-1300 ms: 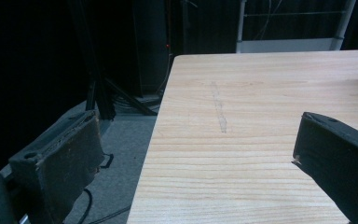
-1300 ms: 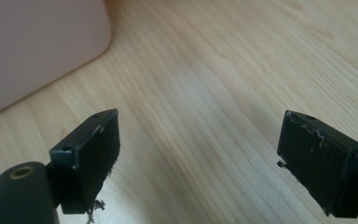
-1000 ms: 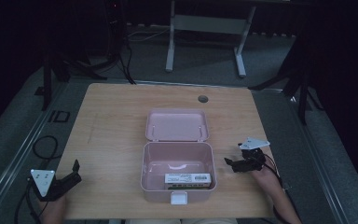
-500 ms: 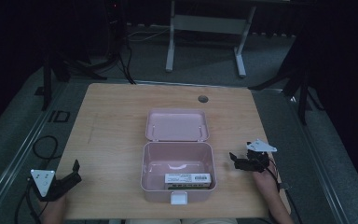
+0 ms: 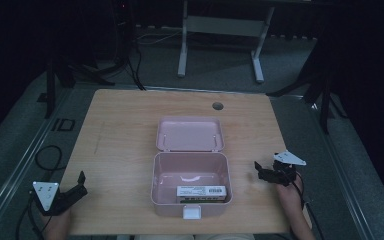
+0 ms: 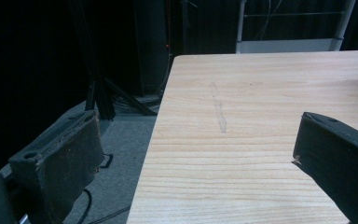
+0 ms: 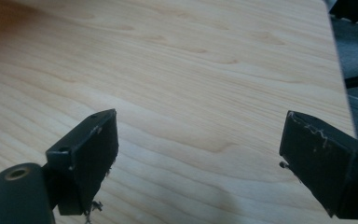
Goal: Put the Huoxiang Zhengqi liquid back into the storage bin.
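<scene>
Dark room, grey floor, metal stand legs [image 5: 220,45] behind wooden table [image 5: 125,130].

Left gripper [image 5: 77,186]: jaws spread wide, nothing between; sits at table's near-left corner; one jaw over floor past edge in left gripper view. Hand below mostly cut off by frame.

Right gripper [image 5: 261,172]: jaws spread wide, nothing between, bare wood beneath; near right edge, just beside box, apart from it.

Pink box [image 5: 160,185]: centre-near, lid [image 5: 190,134] open, lying flat behind.

Labelled carton [image 5: 201,191]: inside box, against front wall; print unreadable.

Round hole [image 5: 218,106]: far side of tabletop.
</scene>
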The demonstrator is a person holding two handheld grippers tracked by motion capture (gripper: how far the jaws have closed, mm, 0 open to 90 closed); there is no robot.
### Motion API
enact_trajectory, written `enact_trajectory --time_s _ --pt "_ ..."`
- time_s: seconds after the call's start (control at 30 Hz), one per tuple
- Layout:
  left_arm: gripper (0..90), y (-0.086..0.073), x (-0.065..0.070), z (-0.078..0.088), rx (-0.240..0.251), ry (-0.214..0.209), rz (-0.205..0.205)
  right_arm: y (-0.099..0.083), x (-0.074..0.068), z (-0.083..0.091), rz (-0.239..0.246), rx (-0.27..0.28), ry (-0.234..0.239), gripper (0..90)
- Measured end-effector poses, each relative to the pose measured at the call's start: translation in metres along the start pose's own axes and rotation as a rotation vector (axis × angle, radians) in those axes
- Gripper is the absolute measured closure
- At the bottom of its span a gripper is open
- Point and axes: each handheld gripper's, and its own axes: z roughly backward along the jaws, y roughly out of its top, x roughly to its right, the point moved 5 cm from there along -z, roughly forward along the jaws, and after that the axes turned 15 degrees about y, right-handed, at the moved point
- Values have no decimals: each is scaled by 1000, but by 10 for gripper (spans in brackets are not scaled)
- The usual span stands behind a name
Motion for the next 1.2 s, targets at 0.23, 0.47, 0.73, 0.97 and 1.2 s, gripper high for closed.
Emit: enact_trajectory --time_s 0.23,0.47,0.73,0.97,1.2 --pt "16 0 0 0 -2 -1 -5 -6 12 7 -34 4 -29 114" --pt "16 0 0 0 0 -1 0 -11 23 15 -83 20 -40 114" --pt "16 0 0 1 2 -3 2 -18 36 26 -134 53 -69 114" --pt "17 0 -1 1 2 -2 7 -22 45 30 -172 63 -92 115" --pt "16 0 -2 1 4 -3 19 -24 50 32 -195 81 -118 128"
